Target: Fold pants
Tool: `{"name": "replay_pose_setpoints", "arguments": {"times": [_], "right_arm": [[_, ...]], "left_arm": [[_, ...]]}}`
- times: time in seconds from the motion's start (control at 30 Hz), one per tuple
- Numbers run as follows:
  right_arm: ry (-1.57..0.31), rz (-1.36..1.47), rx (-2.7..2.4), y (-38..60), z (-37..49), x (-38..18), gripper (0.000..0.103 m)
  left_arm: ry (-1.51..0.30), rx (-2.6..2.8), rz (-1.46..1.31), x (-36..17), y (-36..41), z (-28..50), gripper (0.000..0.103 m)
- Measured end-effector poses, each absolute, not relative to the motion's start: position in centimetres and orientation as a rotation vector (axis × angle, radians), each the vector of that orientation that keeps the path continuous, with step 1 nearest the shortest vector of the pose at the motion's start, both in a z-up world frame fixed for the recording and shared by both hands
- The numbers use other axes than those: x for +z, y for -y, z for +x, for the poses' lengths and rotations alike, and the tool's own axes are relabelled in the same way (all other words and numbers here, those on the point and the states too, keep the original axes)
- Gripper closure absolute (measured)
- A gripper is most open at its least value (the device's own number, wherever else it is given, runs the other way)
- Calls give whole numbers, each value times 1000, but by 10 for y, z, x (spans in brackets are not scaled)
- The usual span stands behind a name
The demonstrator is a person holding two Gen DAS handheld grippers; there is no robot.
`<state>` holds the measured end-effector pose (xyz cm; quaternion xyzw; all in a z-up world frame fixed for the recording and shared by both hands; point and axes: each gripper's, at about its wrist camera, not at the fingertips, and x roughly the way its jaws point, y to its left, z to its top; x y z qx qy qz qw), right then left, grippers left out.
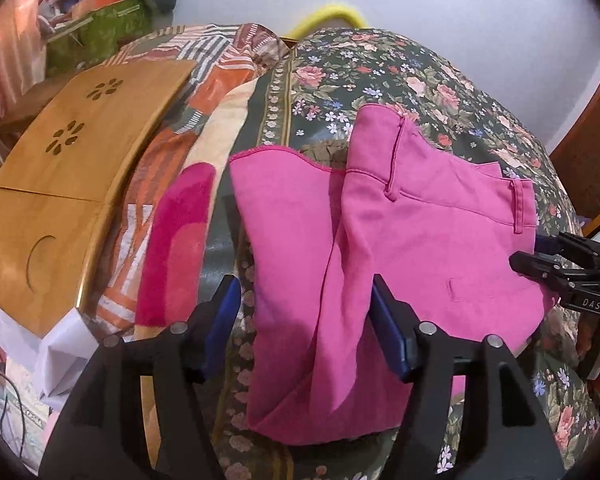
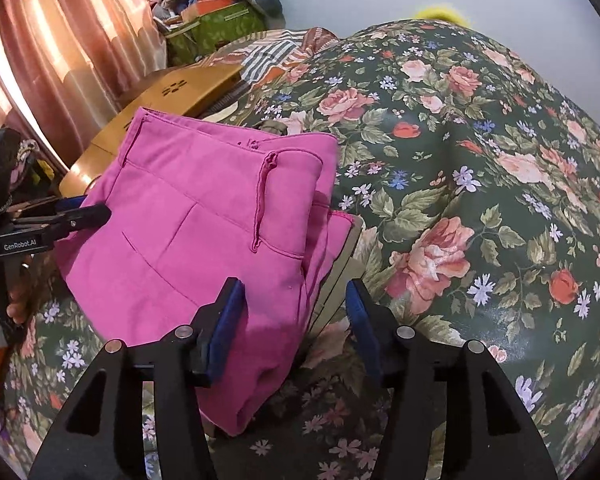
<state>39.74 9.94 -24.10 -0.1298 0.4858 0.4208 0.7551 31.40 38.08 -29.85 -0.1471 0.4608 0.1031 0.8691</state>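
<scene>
Left wrist view: wooden board (image 1: pixel 60 168) at left; folded pink pants (image 1: pixel 380 264) at centre on the floral bedspread (image 1: pixel 380 76); left gripper (image 1: pixel 306 328) jaws spread; right gripper (image 1: pixel 540 258), right edge, state indiscernible.

Right wrist view: right gripper (image 2: pixel 296 320) jaws spread.

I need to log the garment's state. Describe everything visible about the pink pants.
The pink pants are a matte, woven-looking magenta fabric, folded into a thick bundle on the floral bedspread. The waistband, with its belt loops, lies on top, and a slit pocket is visible. A folded leg panel juts out beside it. Both claws are open: the left claw straddles the bundle's near fold, and the right claw straddles its other edge. Whether either touches the cloth is unclear.
</scene>
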Motion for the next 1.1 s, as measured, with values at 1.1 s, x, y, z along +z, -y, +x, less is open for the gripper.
{"name": "replay_pose_setpoints", "arguments": {"times": [1.1], "right_arm": [[-838, -241, 901, -46, 337, -128, 53]], "left_arm": [[-773, 271, -160, -172, -303, 222, 51]]}}
